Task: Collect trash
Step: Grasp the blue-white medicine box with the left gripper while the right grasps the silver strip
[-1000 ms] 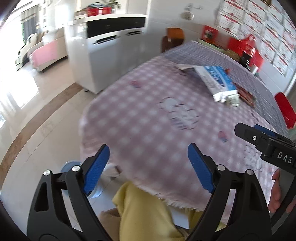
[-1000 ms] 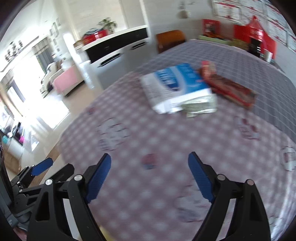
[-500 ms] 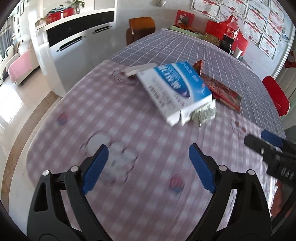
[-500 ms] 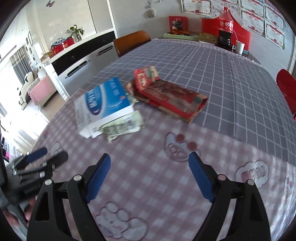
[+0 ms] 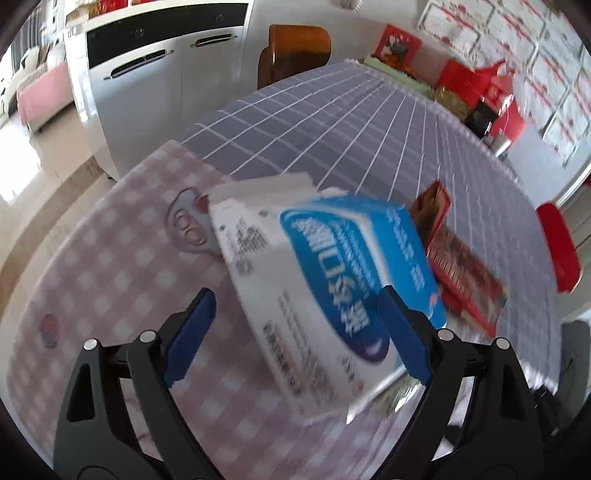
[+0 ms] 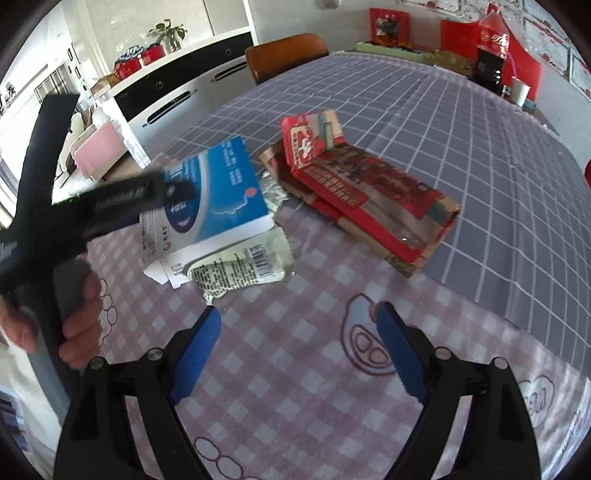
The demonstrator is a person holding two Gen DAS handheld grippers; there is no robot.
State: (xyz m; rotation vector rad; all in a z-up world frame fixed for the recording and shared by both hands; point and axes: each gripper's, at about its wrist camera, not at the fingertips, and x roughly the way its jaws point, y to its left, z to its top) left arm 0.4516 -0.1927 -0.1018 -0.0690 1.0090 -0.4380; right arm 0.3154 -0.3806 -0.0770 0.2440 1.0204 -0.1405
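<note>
A blue and white carton lies on the checked tablecloth and fills the space under my left gripper. That gripper is open; its left pad stands clear of the carton and its right pad hovers over the blue top. In the right wrist view the carton has a silvery-green wrapper at its near end and flattened red packaging to its right. My right gripper hangs open over bare cloth, short of the wrapper. A hand holds the left gripper's handle.
A wooden chair stands at the table's far side, with a white cabinet to the left. Red boxes, a cola bottle and a paper cup crowd the far end. A red seat is off the right edge.
The left gripper has swept from the table's near edge across the cloth to the blue carton. The right gripper has moved forward towards the wrapper. Both stayed open.
</note>
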